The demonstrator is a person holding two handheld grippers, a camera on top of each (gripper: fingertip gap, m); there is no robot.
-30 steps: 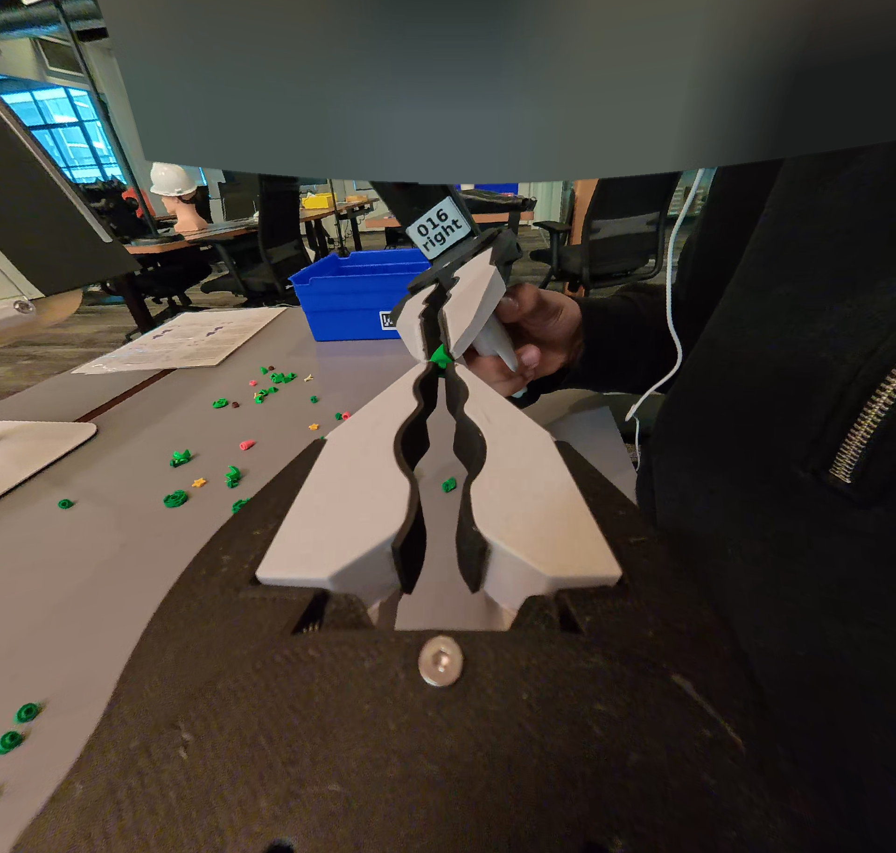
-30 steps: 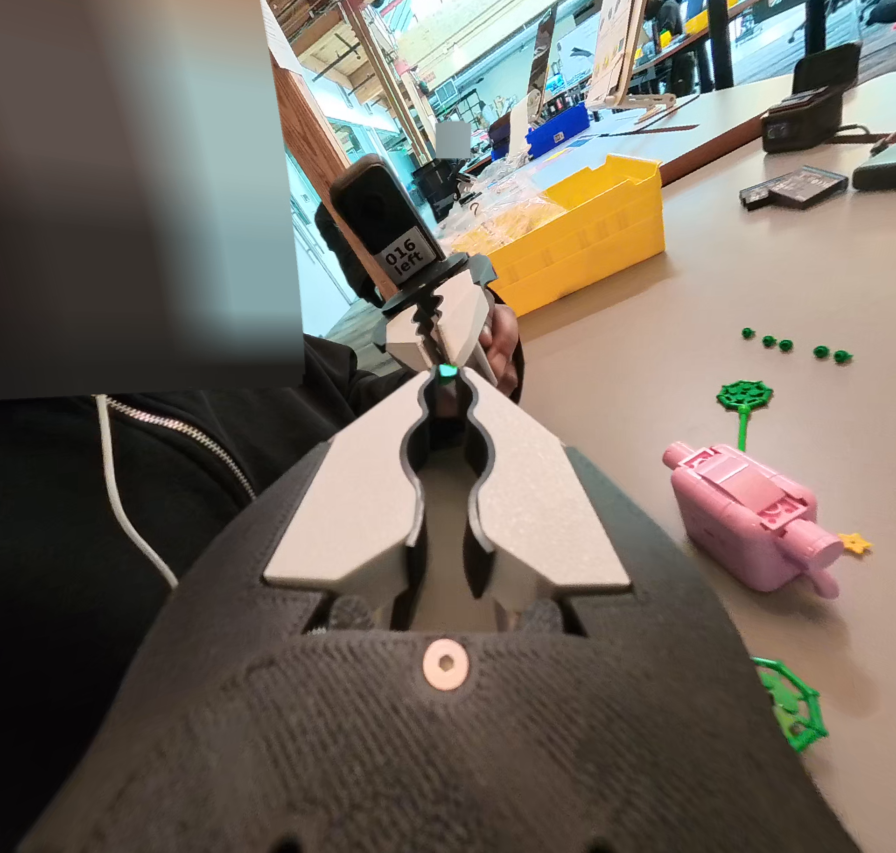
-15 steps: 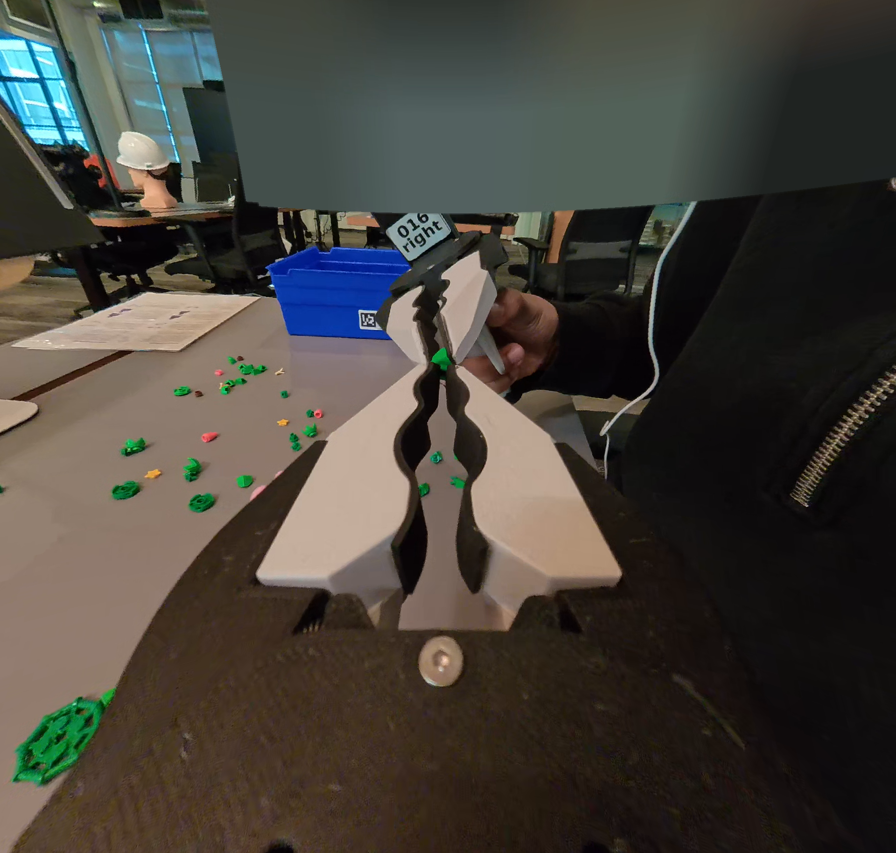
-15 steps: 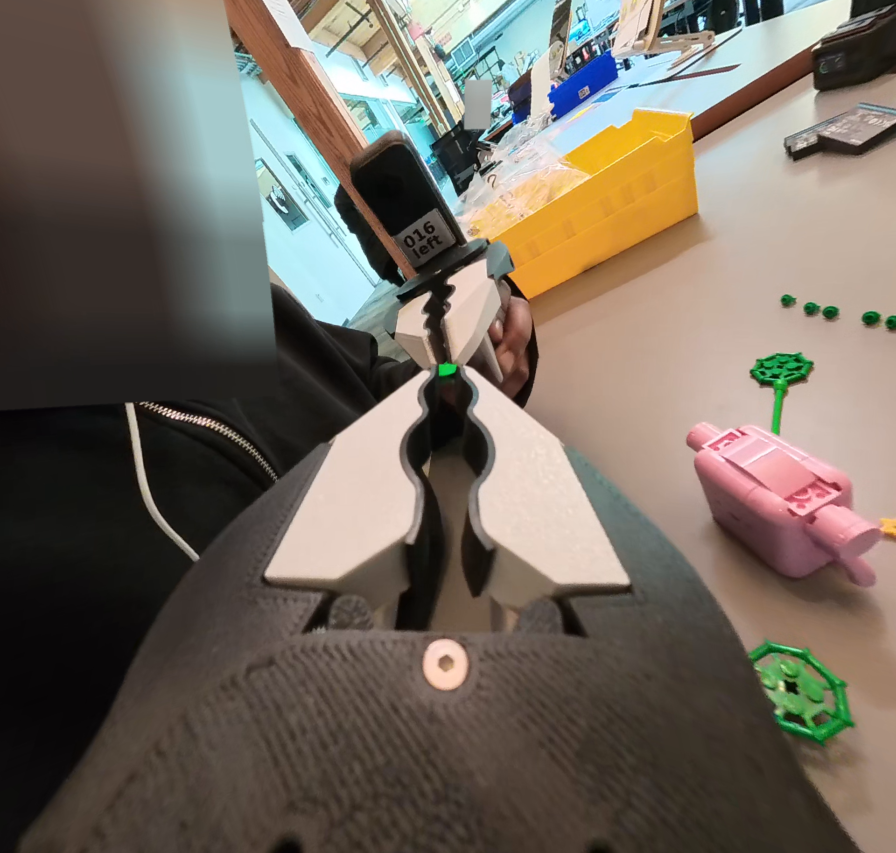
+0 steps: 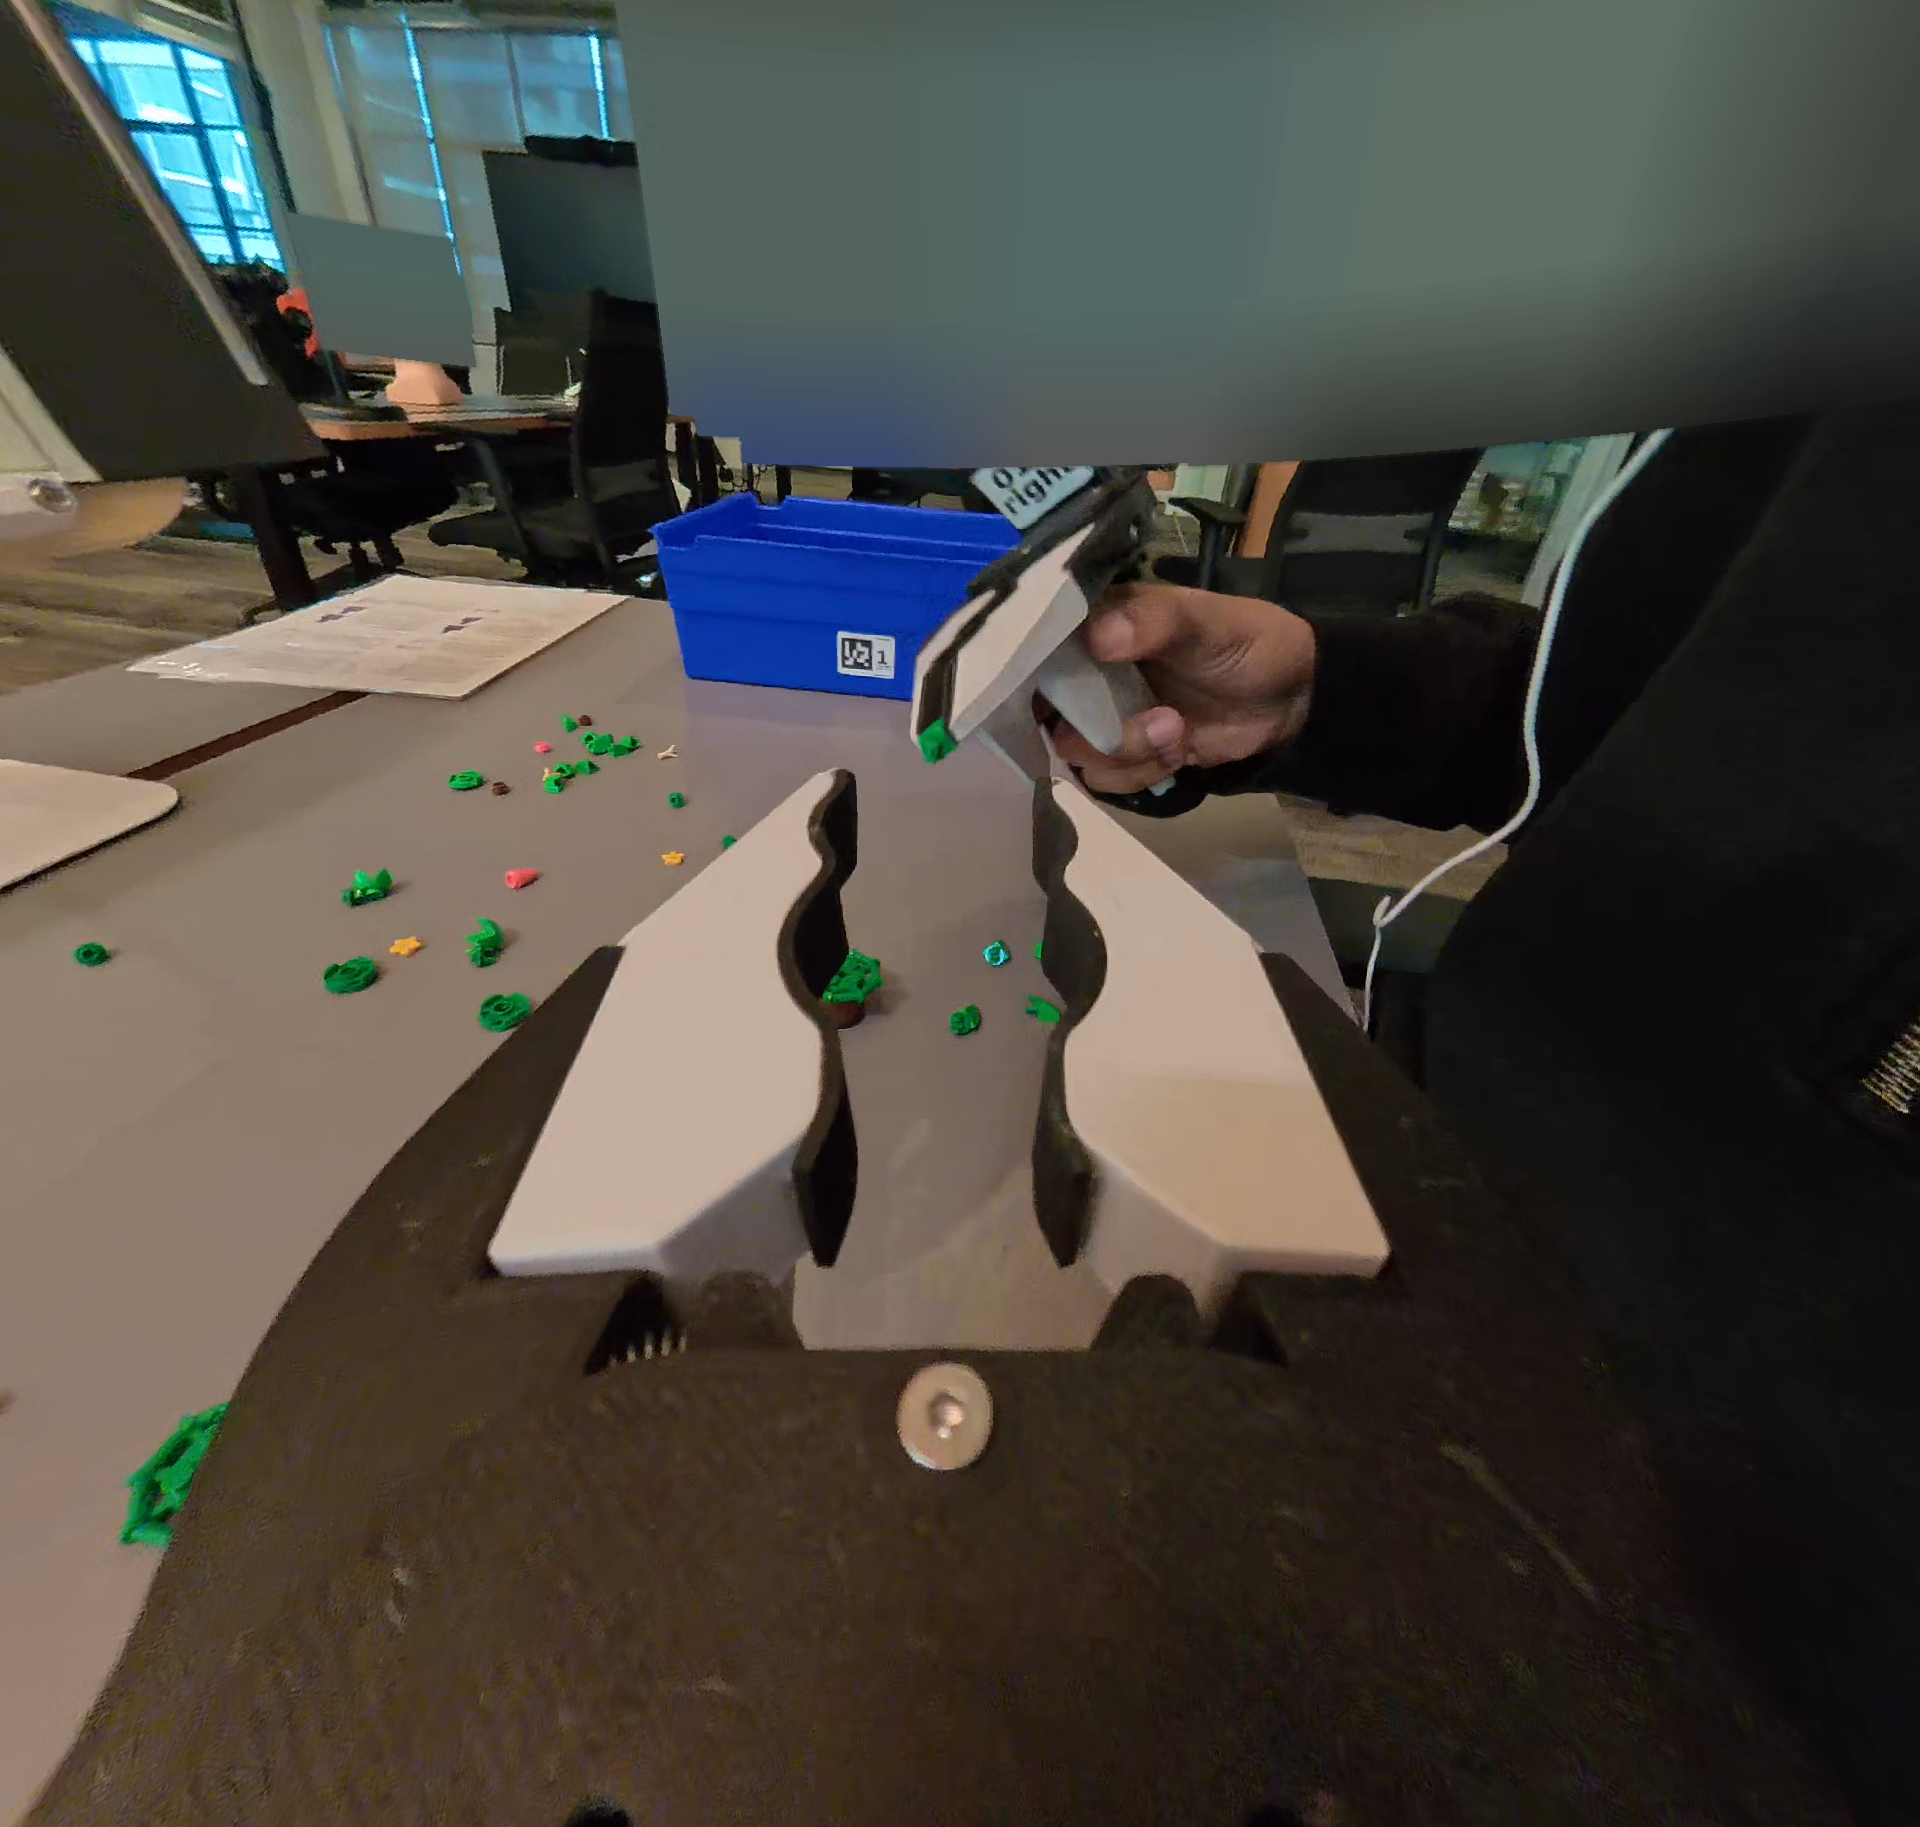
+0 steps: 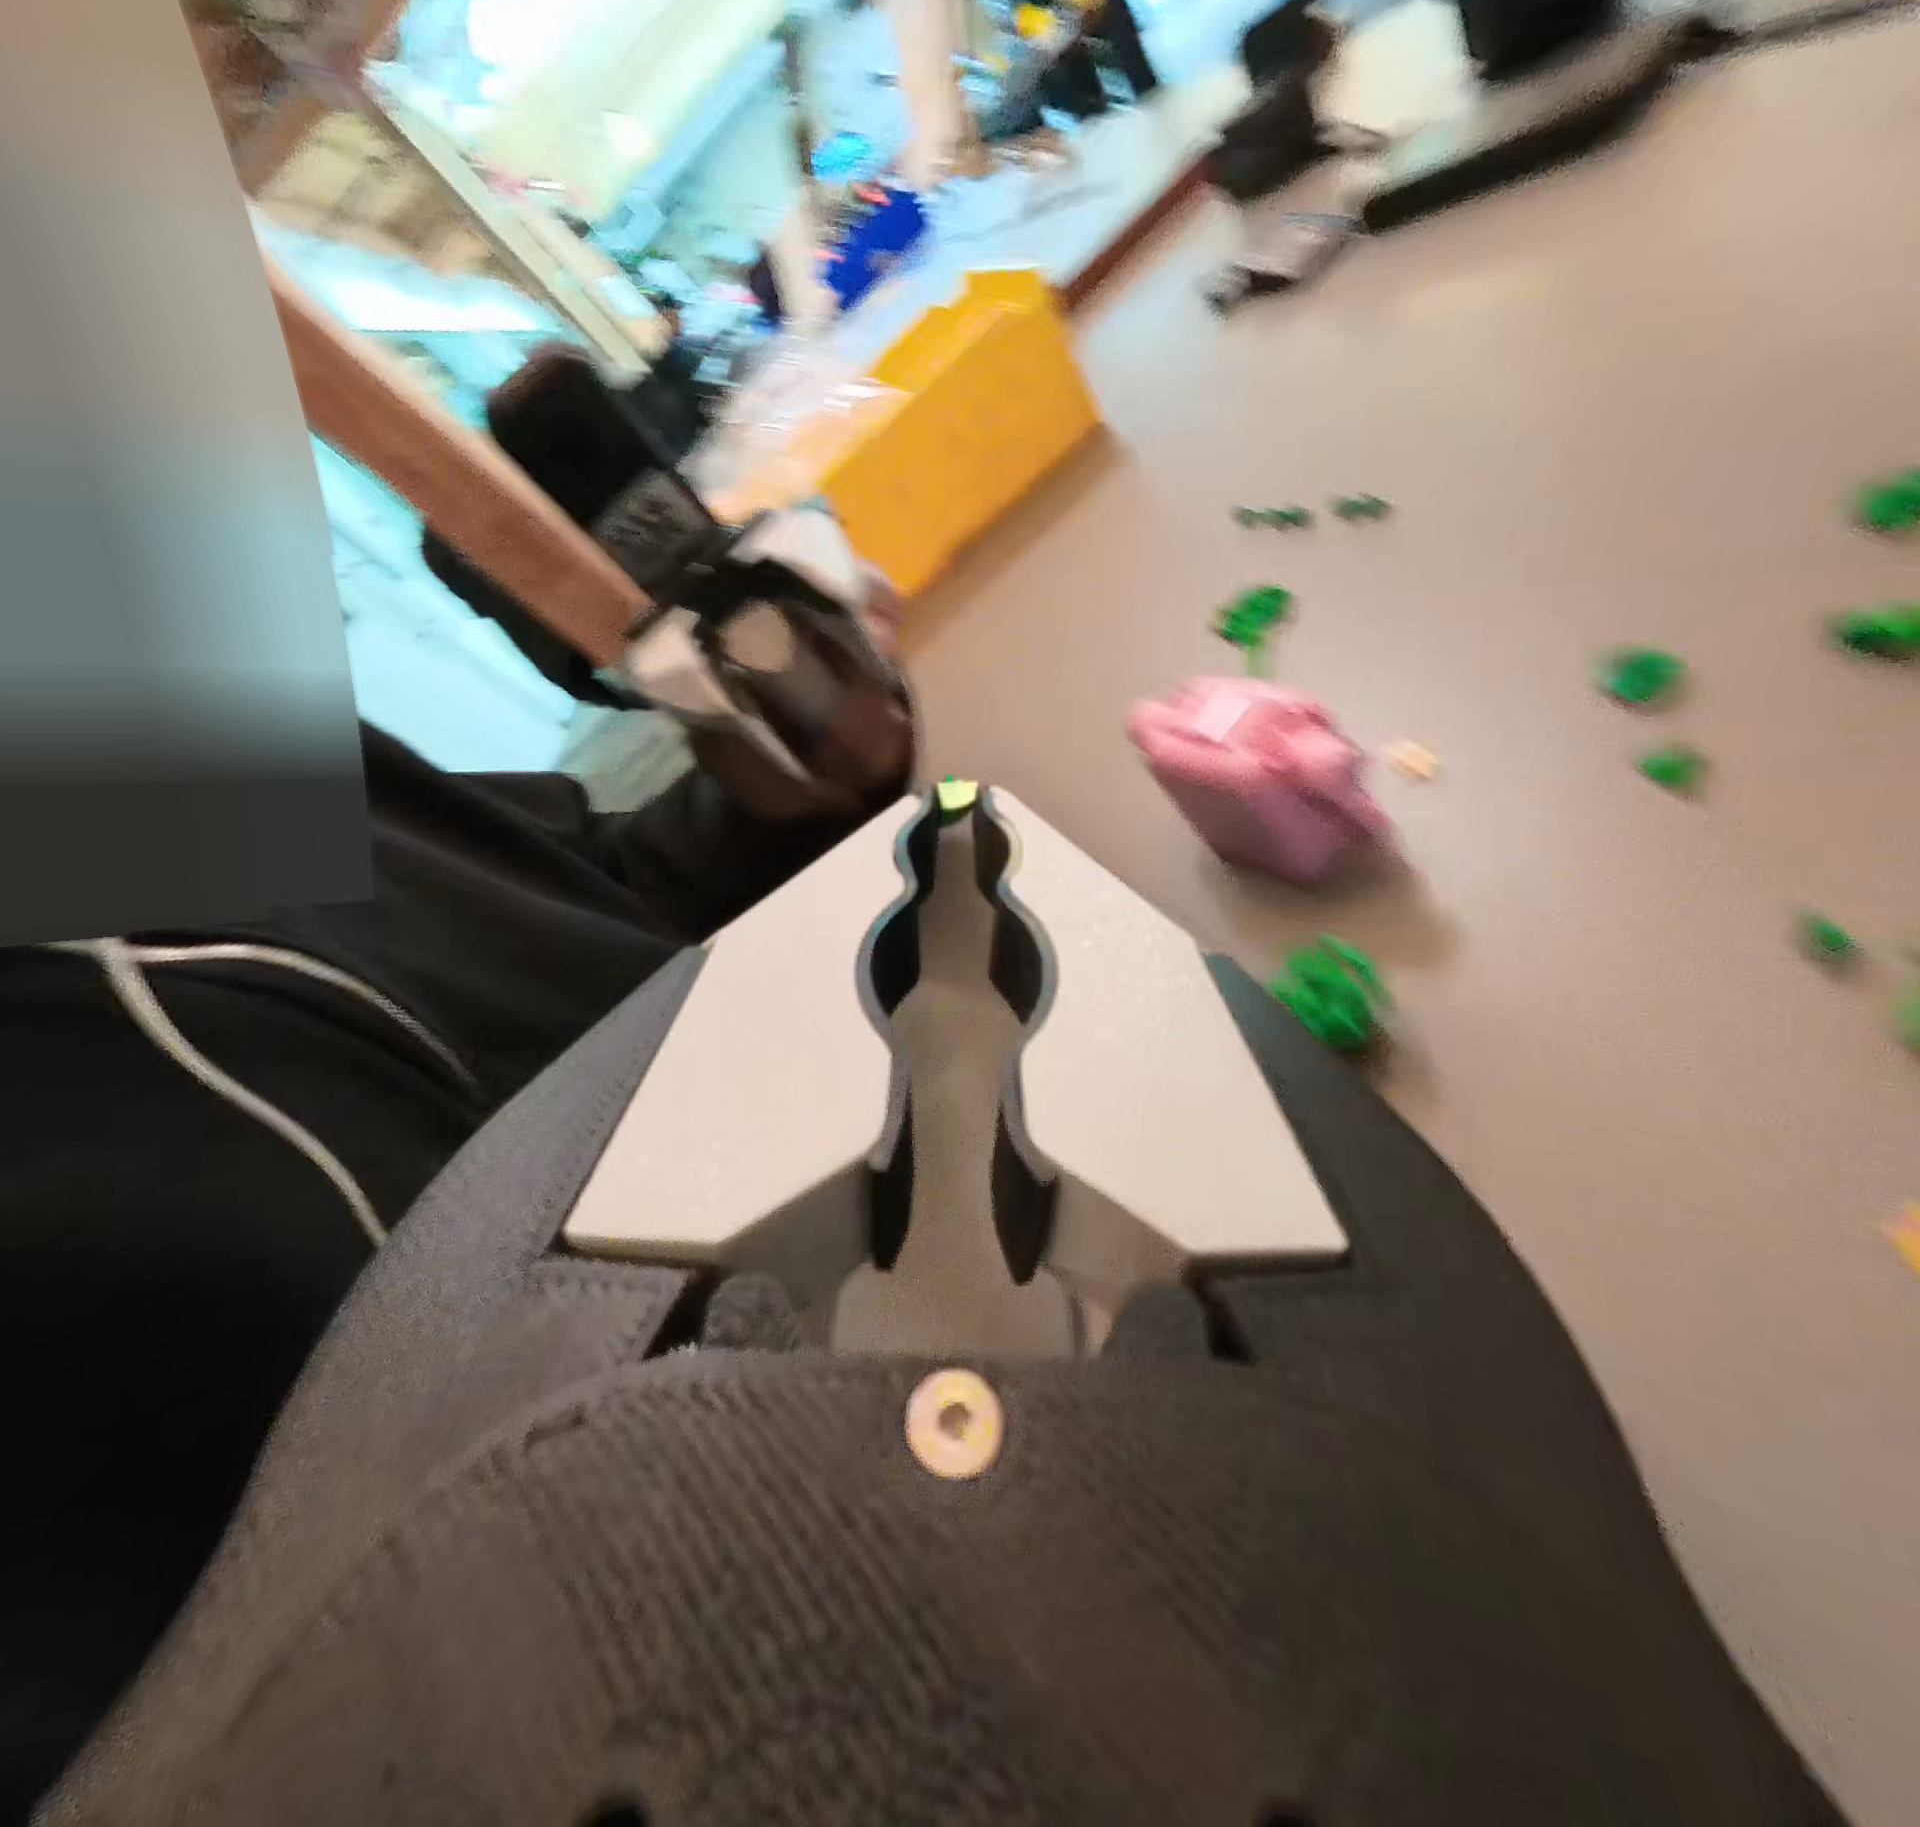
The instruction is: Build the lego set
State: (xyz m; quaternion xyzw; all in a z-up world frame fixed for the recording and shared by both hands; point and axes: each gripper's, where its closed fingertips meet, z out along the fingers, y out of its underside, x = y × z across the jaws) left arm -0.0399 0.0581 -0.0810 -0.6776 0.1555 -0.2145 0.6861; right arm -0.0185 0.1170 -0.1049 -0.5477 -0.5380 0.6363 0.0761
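Note:
My left gripper (image 5: 943, 803) is open and empty above the grey table (image 5: 208, 1050). My right gripper (image 6: 954, 816) is shut on a small green piece (image 6: 954, 796). In the left wrist view the right gripper (image 5: 928, 723) holds that green piece (image 5: 935, 741) just beyond and above my left fingertips, apart from them. A pink lego body (image 6: 1257, 780) lies on the table to the right of my right gripper. The left gripper (image 6: 727, 665) shows blurred in the right wrist view. Several loose green pieces (image 5: 499, 1008) lie scattered on the table.
A blue bin (image 5: 821, 593) stands at the back of the table, with a sheet of paper (image 5: 395, 634) to its left. A yellow bin (image 6: 956, 427) stands behind the pink body. A person in a black jacket (image 5: 1662, 946) is close on the right. The grippers' ends are close to 7 cm from one another.
My left gripper has opened and let go of the small green piece. My right gripper keeps the piece and has pulled away to the right. The right wrist view has swung and is blurred.

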